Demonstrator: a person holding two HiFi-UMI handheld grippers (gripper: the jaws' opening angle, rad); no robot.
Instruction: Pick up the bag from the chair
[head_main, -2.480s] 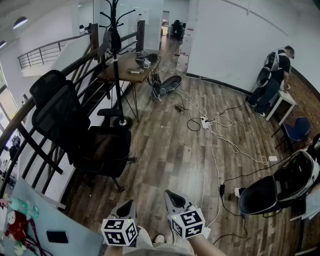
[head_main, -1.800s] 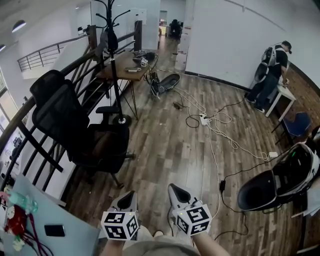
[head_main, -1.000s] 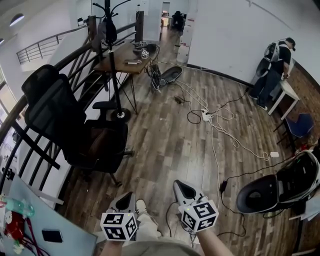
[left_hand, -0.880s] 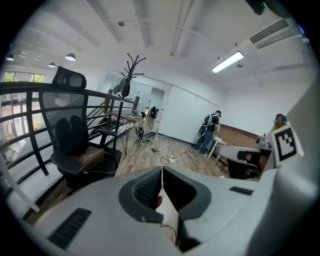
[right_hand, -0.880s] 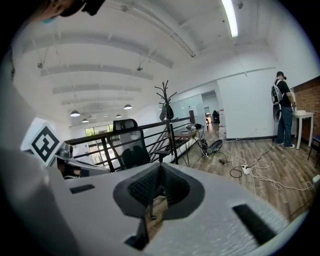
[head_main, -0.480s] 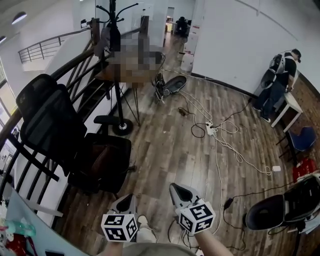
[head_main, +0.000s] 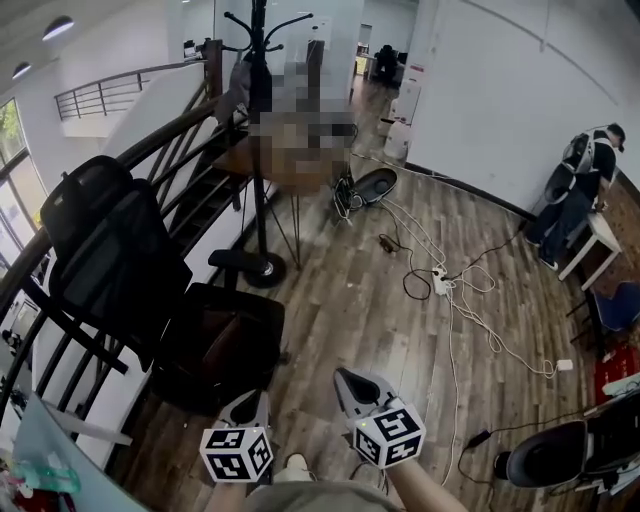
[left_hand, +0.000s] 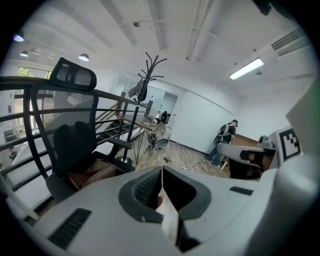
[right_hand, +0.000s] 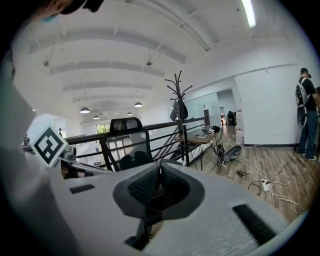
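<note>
A brown bag (head_main: 224, 345) lies on the seat of a black mesh office chair (head_main: 120, 255) at the left of the head view. The left gripper view also shows the brown bag (left_hand: 93, 172) on the chair (left_hand: 70, 145). Both grippers hang low at the bottom of the head view, short of the chair. My left gripper (head_main: 250, 402) is shut with nothing in it, its jaws pressed together (left_hand: 161, 171). My right gripper (head_main: 346, 378) is likewise shut and empty (right_hand: 160, 168). The chair (right_hand: 127, 145) rises beyond the right jaws.
A black coat stand (head_main: 262, 150) rises just behind the chair on a round base (head_main: 265, 270). A dark railing (head_main: 60, 330) runs along the left. Cables (head_main: 450, 290) trail over the wooden floor. A person (head_main: 588, 185) stands far right. A black case (head_main: 560, 462) lies bottom right.
The head view has come closer to the chair and swung left, so the chair and bag look larger. Both grippers stayed shut at the bottom of the view.
</note>
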